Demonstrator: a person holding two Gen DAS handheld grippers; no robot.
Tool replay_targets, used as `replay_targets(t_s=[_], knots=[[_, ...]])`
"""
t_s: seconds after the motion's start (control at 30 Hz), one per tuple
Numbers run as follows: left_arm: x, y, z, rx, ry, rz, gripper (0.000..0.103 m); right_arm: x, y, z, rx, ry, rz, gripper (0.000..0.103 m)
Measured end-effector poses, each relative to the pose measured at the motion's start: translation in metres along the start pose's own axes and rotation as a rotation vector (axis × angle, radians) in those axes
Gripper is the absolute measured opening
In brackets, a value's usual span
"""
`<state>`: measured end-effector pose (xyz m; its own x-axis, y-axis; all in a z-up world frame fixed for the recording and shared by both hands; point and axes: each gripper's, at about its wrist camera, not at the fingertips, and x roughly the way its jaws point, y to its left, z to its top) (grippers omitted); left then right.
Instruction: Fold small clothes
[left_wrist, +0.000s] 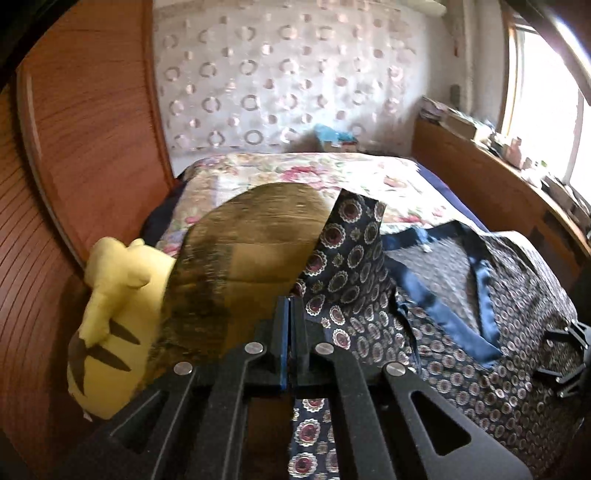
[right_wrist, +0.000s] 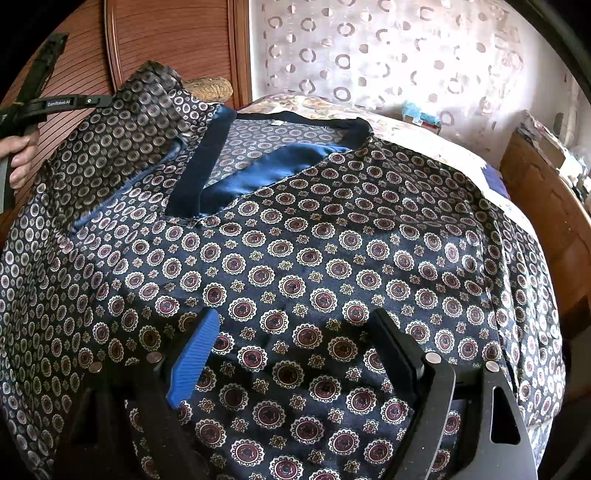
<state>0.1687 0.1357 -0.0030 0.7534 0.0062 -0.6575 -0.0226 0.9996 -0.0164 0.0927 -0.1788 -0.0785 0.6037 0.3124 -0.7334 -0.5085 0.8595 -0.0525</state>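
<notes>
Here I see the bed (left_wrist: 280, 173) first, with its floral cover, running between the wooden wardrobe (left_wrist: 92, 122) on one side and a low wooden shelf (left_wrist: 480, 166) under the window on the other; a curtain with ring patterns (left_wrist: 258, 74) hangs behind it. Spread across the near part of the bed lies the task's garment, a navy patterned shirt (right_wrist: 314, 266) printed with round medallions, front side up, its blue satin-lined neckline (right_wrist: 258, 166) open toward the head of the bed. Its one side is raised off the bed: in the right wrist view that sleeve part (right_wrist: 122, 136) stands up beside the neckline, and the person's hand (right_wrist: 22, 158) shows at the frame's edge holding the other tool.

Beyond the shirt, in the left wrist view, a brown-gold cushion (left_wrist: 251, 251) leans against a yellow plush toy (left_wrist: 118, 314) with dark stripes, next to the wardrobe.

My left claw (left_wrist: 290, 325) is clenched, its two pads pressed together on a fold of the patterned shirt, which runs up past the fingers and hangs below them. My right claw (right_wrist: 295, 350) is released, its blue-ribbed pad (right_wrist: 192, 362) and black finger (right_wrist: 395, 350) set wide apart over the shirt's front panel; I cannot tell whether the tips touch the cloth.
</notes>
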Motion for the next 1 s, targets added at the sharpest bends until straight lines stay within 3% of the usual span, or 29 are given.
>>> replay_targets(t_s=[0.33, 0.57, 0.63, 0.7, 0.8, 1.0], knots=[[0.003, 0.022, -0.022, -0.067, -0.007, 0.036, 0.001, 0.000, 0.000, 0.000, -0.001, 0.000, 0.001, 0.085], [-0.026, 0.015, -0.031, -0.054, -0.081, 0.022, 0.003, 0.000, 0.000, 0.000, -0.002, 0.000, 0.002, 0.085], [-0.039, 0.008, -0.034, -0.033, -0.112, 0.020, 0.012, 0.000, 0.000, 0.000, -0.002, 0.000, 0.002, 0.085], [-0.052, -0.003, -0.037, -0.009, -0.148, 0.000, 0.029, 0.000, 0.000, 0.000, -0.002, 0.000, 0.002, 0.085], [-0.067, -0.022, -0.043, 0.030, -0.181, -0.038, 0.047, 0.000, 0.000, 0.000, -0.003, 0.000, 0.002, 0.085], [-0.084, -0.070, -0.056, 0.105, -0.216, -0.103, 0.056, 0.000, -0.001, 0.000, -0.003, 0.000, 0.002, 0.086]])
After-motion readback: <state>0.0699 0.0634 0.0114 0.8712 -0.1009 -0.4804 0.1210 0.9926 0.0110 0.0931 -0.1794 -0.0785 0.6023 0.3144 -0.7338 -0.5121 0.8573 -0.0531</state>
